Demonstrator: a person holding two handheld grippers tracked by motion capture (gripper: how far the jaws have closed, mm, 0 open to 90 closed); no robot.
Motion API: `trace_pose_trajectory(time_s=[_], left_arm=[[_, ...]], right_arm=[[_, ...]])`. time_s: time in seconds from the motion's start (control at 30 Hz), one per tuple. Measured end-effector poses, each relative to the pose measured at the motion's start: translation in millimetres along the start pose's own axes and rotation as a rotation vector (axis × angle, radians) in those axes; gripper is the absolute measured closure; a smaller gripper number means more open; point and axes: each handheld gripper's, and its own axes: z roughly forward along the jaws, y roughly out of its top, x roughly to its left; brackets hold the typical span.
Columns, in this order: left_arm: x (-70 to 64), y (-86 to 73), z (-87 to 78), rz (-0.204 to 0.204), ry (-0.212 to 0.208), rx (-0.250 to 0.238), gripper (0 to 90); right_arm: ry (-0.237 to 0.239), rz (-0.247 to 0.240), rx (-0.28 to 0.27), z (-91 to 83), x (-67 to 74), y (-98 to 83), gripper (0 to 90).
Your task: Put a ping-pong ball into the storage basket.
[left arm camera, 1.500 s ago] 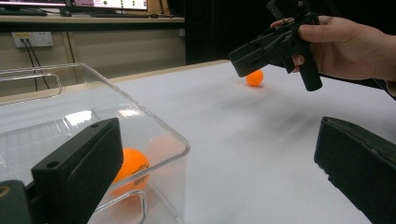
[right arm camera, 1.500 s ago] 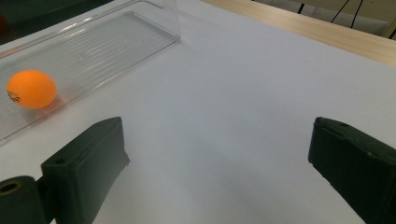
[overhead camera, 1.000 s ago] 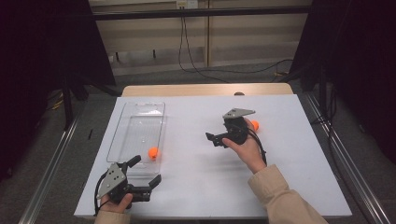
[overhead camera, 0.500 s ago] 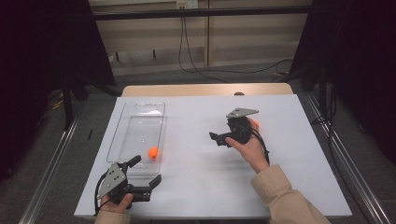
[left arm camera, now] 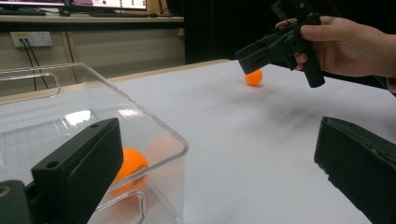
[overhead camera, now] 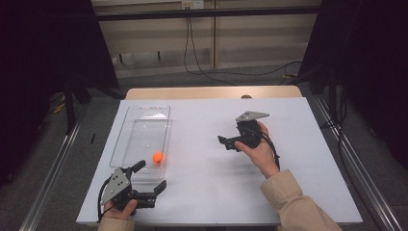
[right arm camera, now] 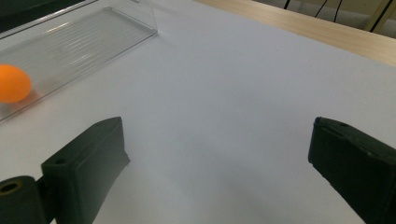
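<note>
We count 2 orange balls, 1 clear plastic tray [overhead camera: 126, 131] and 2 grippers. 1 ball [overhead camera: 158, 157] lies inside the tray, at its near end. The other ball [left arm camera: 253, 77] rests on the white table [overhead camera: 202, 192], just behind the right gripper [overhead camera: 226, 143], which is held above the table. The left gripper [overhead camera: 150, 176] sits at the near table edge, beside the tray. Both have their jaws spread wide and hold nothing. Compared with 1 second ago, the right gripper has moved slightly to the right and now covers the second ball in the high view.
</note>
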Motion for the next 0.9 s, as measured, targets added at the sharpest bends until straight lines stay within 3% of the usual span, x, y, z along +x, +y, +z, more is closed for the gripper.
trace_pose_trajectory(time_s=[0.9], left_arm=[[0.0, -0.2, 0.3, 0.000, -0.001, 0.001, 1.1]], right_arm=[[-0.030, 0.018, 0.011, -8.8, -16.3, -6.1, 3.9]])
